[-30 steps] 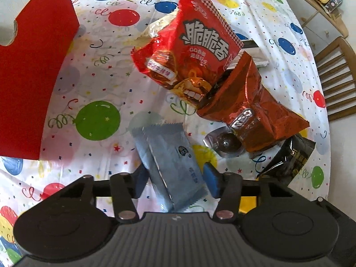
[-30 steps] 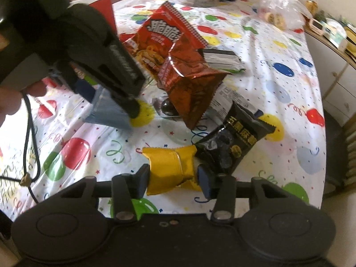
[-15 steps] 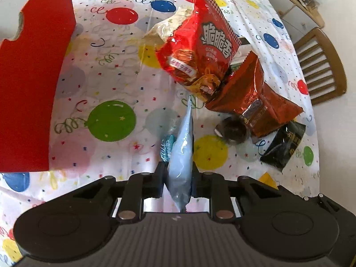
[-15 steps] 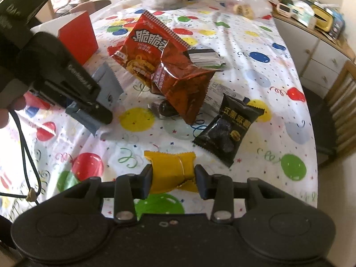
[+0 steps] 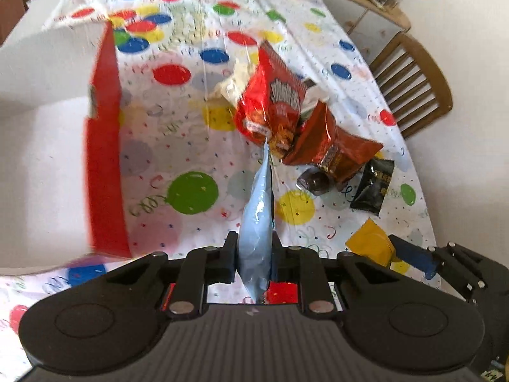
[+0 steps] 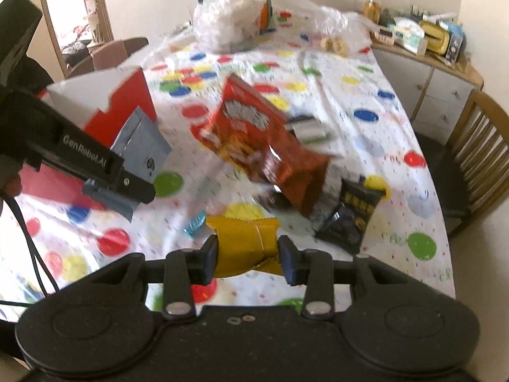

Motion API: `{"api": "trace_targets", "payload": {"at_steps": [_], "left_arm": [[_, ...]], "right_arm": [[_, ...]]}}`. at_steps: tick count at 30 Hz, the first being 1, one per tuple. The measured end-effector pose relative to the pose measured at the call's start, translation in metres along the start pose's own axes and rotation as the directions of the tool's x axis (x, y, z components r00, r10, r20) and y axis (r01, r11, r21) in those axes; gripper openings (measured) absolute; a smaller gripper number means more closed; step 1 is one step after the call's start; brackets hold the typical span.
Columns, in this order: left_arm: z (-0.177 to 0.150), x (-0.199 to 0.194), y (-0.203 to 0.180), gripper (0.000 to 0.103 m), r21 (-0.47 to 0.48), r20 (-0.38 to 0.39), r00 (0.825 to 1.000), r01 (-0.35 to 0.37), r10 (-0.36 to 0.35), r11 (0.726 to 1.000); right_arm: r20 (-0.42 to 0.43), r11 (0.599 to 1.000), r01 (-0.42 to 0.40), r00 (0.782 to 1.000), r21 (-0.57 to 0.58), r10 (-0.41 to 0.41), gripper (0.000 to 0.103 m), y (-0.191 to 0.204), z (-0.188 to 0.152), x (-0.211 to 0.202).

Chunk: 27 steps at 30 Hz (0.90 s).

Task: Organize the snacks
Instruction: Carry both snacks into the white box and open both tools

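Red box [image 5: 105, 159] at 9 o'clock on the table [image 5: 191, 121], open top, nothing visible inside from here.
Left claw [image 5: 254, 261] clamped on blue packet [image 5: 257, 222], packet edge-on, up off the table, just right of the box wall.
At 1 o'clock of that: red chip bag [image 5: 273, 108] overlapping brown foil bag [image 5: 334, 146]; small dark wrapped piece [image 5: 313, 181] and black packet [image 5: 373, 187] beside them at 2 o'clock. All lying loose.
Right claw [image 6: 248, 254] straddling yellow packet [image 6: 245, 242]; pads [image 6: 210, 259] close to both sides, contact not clear. Cannot tell whether squeezed or just bracketing.
Small teal wrapper [image 6: 194, 222] on table at 10 o'clock of the yellow packet.

Judgement: step in hand = carry blue packet over box rim and drop in.
- Lift clear of the near wall first, then swing toward 9 o'clock.
- Keep packet hanging vertical, release only once fully over the opening.
- Grip near the packet's lower end, so expect swing; move slow.
- Confirm right claw has firm hold on yellow before lifting.
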<state>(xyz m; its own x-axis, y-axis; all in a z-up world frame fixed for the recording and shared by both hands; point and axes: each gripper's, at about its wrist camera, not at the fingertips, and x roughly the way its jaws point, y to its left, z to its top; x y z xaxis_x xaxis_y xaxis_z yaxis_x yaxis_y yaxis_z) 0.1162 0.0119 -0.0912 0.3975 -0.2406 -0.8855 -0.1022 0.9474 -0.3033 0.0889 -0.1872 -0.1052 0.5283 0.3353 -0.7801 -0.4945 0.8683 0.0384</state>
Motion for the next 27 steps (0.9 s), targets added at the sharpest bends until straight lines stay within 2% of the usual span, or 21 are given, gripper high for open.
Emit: {"api": "trace_targets", "payload": {"at_steps": [4,12,20,27], "left_arm": [[0.0,-0.018,0.015,0.018,-0.002,0.034,0.999,0.013,-0.013,1.0],[0.0,-0.064,0.052,0.018,-0.024,0.106,0.994,0.028,-0.025,0.999],[0.003,-0.101,0.112,0.018,-0.087,0.178,0.982,-0.042,0.057,0.995],[0.007,-0.113,0.168,0.018,-0.137,0.181,0.971,-0.131,0.154,0.982]], "right_arm": [[0.039,1.0,0.009,0.999,-0.001,-0.009,0.038,0.017,0.014,-0.009],[0.1,0.998,-0.032,0.994,-0.054,0.038,0.038,0.063,0.047,-0.023],[0.13,0.984,-0.09,0.985,-0.156,0.111,0.039,0.13,0.083,-0.008],[0.097,0.966,-0.132,0.983,-0.221,0.157,0.039,0.183,0.108,0.026]]}}
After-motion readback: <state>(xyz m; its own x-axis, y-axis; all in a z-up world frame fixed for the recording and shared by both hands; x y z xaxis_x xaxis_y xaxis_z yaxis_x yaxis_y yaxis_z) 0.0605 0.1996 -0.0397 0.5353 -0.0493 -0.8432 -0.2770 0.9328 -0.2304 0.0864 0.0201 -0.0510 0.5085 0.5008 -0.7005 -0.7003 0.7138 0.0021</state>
